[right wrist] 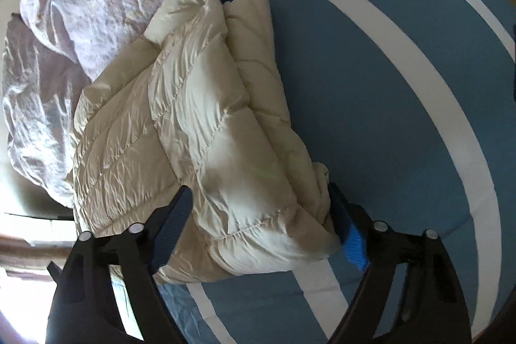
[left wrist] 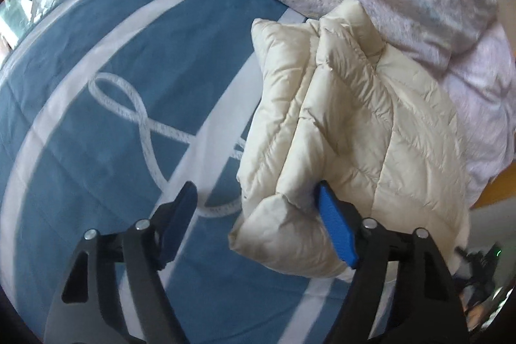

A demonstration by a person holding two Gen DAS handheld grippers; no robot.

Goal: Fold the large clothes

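Folded cream jacket (right wrist: 206, 131) on blue bedspread (right wrist: 371, 105)

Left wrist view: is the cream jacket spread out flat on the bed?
No. The jacket lies folded into a thick bundle on the blue bedspread, its layers stacked.

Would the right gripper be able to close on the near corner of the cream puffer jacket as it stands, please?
Probably yes: the right gripper already straddles the cream puffer jacket's near corner, with nothing between its pads and the fabric.
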